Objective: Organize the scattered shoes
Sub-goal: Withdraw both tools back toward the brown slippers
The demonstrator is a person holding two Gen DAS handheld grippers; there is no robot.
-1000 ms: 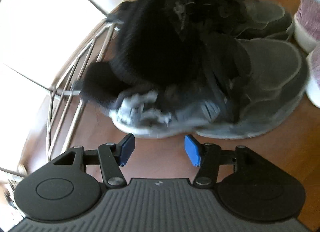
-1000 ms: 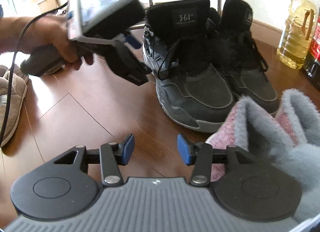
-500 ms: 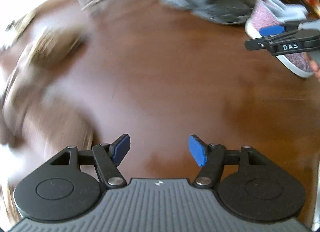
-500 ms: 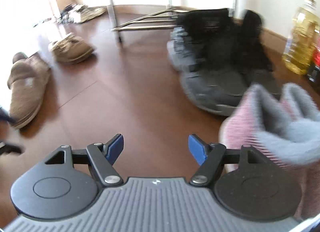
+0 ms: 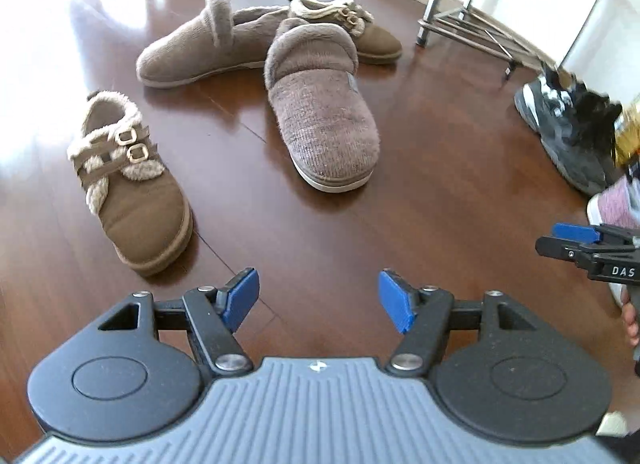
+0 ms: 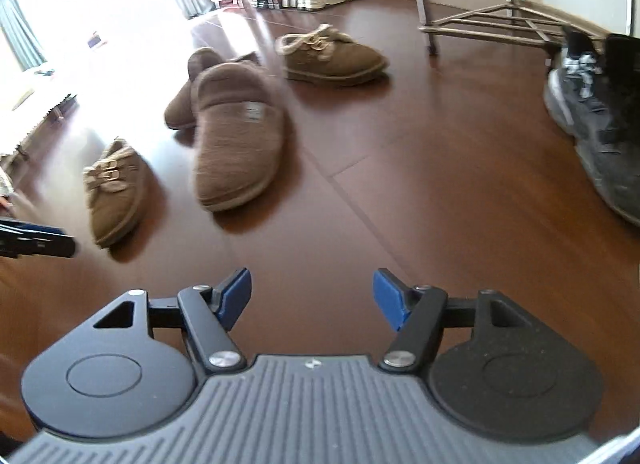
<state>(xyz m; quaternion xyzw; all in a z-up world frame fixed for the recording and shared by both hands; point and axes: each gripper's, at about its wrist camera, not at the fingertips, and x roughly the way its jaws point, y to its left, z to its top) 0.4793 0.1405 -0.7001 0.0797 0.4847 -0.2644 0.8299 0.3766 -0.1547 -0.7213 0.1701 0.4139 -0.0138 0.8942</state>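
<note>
Metal rack [image 5: 472, 23] stands beyond four scattered brown shoes [image 5: 324, 123].

Both wrist cams sit low, tilted down at the floor [image 5: 420, 191]. Left claw [image 5: 319, 301] faces the knit slipper [image 5: 324, 131] closer; right claw [image 6: 312, 298] further back. Shared: slippers, rack [image 6: 492, 25].

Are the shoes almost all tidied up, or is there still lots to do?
About halfway, it seems. Done: the black sneakers stand together beside the metal rack, with a pink slipper nearby. In hand: nothing; the left gripper and right gripper are both open and empty. Left: two grey-brown knit slippers and two brown buckle shoes still lie scattered on the floor.
</note>
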